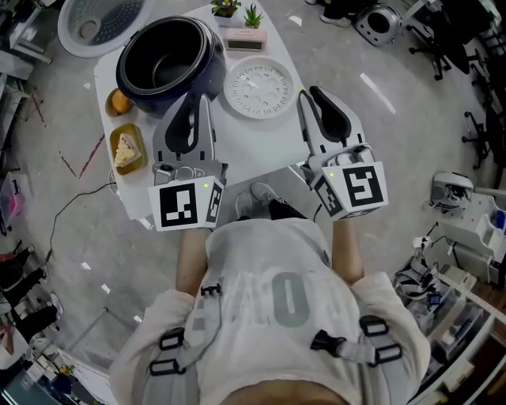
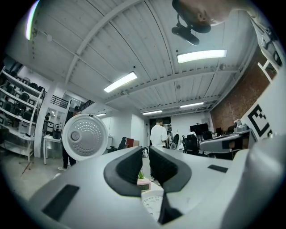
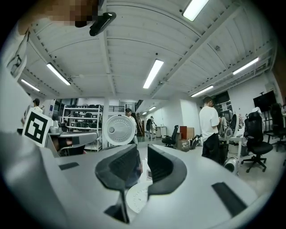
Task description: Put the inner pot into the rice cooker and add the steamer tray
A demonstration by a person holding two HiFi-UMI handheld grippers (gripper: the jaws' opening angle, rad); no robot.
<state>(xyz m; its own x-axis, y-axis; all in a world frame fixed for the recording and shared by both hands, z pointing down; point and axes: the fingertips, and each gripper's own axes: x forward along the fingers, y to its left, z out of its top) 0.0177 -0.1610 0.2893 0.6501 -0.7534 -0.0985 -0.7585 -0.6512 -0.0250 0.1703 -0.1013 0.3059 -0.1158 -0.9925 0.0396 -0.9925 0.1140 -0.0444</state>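
Inner pot: apparently already seated in rice cooker | steamer tray: on desk beside cooker, still to add | left tongs, right tongs: closed to a slit, empty

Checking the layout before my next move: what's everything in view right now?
table: 1, white, centre
rice cooker: 1, dark, table's far left
lid: 1, white, open behind the cooker
steamer tray: 1, white, right of the cooker
plants: 2, green, table's far edge
clock: 1, pink, beside the plants
food dishes: 2, yellowish, table's left edge
cable: 1, black, floor at left
bystander: 1, white shirt, far background
shelves: 1 rack, grey, background
left gripper: 1, white, by the cooker, nearly shut, empty
right gripper: 1, white, right of the tray, nearly shut, empty
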